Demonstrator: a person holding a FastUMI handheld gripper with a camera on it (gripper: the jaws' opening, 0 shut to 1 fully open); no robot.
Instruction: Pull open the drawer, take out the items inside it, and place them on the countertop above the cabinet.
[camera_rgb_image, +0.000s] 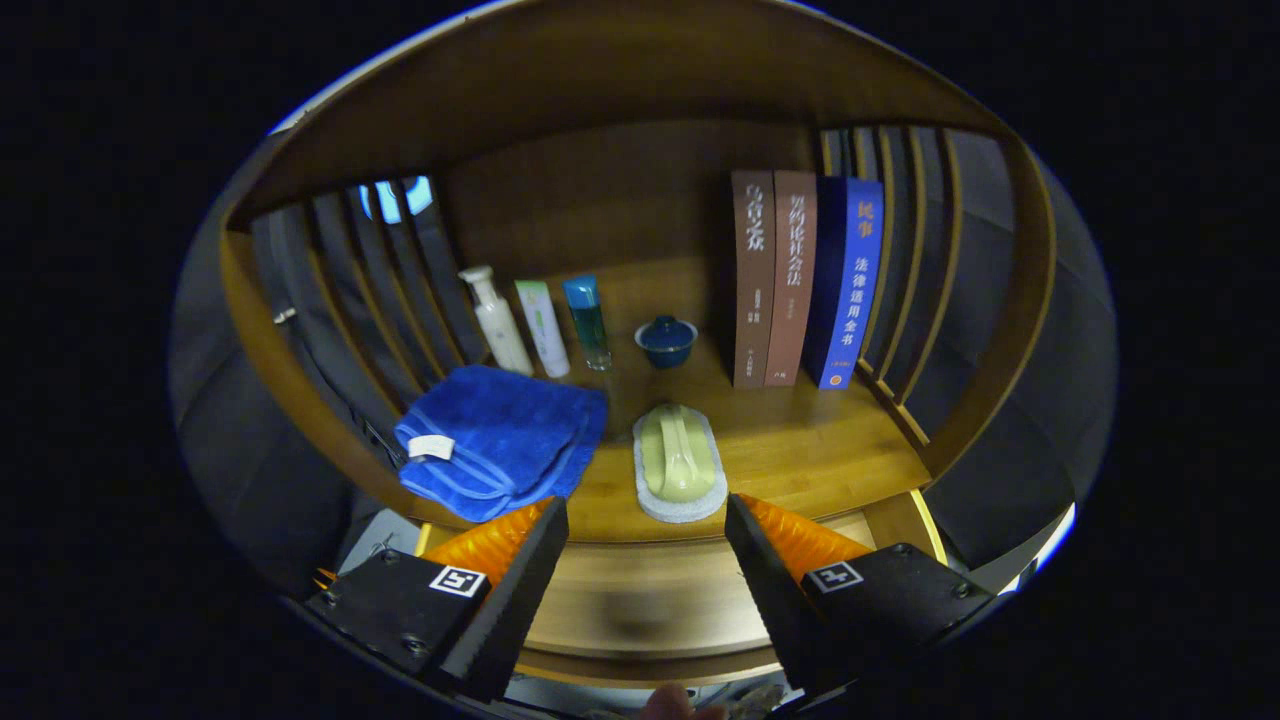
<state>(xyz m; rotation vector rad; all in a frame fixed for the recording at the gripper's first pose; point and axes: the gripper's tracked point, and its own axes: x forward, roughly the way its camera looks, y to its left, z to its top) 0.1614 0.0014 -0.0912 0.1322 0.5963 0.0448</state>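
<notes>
Now my tongs (647, 560) hang spread and empty, just short of the green scrubbing brush (679, 462), whose long axis points away from me on the worktop (800, 450).

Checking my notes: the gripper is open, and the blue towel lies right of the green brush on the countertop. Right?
Not quite. The gripper view shows the towel lying left of the brush, not right. The gripper is indeed open, and both lie on the countertop.

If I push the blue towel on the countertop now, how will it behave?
The blue towel is folded cloth, so it probably bunches rather than slides stiffly. Its corner overhangs the countertop edge, so it may slip off. The gripper is open, holding nothing.
</notes>
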